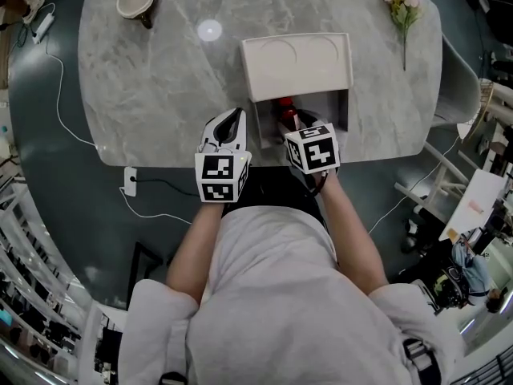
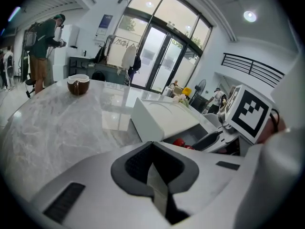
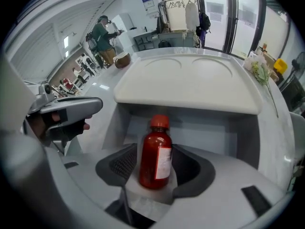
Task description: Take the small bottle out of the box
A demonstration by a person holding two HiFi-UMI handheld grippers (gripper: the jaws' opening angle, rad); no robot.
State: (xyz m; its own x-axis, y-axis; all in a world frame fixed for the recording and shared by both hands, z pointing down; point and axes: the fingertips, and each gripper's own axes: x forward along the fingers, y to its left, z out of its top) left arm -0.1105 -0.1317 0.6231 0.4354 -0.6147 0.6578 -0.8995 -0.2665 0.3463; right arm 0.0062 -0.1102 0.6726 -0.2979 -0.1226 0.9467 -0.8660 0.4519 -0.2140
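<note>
A small red bottle (image 1: 286, 112) with a red cap and white label stands upright inside a white box (image 1: 343, 107) near the table's front edge. The box lid (image 1: 296, 62) lies open toward the back. My right gripper (image 1: 292, 124) reaches into the box. In the right gripper view the bottle (image 3: 155, 151) stands between the wide-apart jaws of the right gripper (image 3: 155, 171), and the pads do not visibly press on it. My left gripper (image 1: 231, 123) hovers just left of the box, shut and empty. The left gripper view shows the box (image 2: 157, 116) and a bit of the bottle (image 2: 183, 143).
A brown cup (image 1: 136, 0) sits at the far left of the marble table (image 1: 160, 95), and a flower sprig (image 1: 403, 6) lies at the far right. A white cable with an adapter (image 1: 130, 181) hangs below the table edge. People stand in the background (image 2: 45, 46).
</note>
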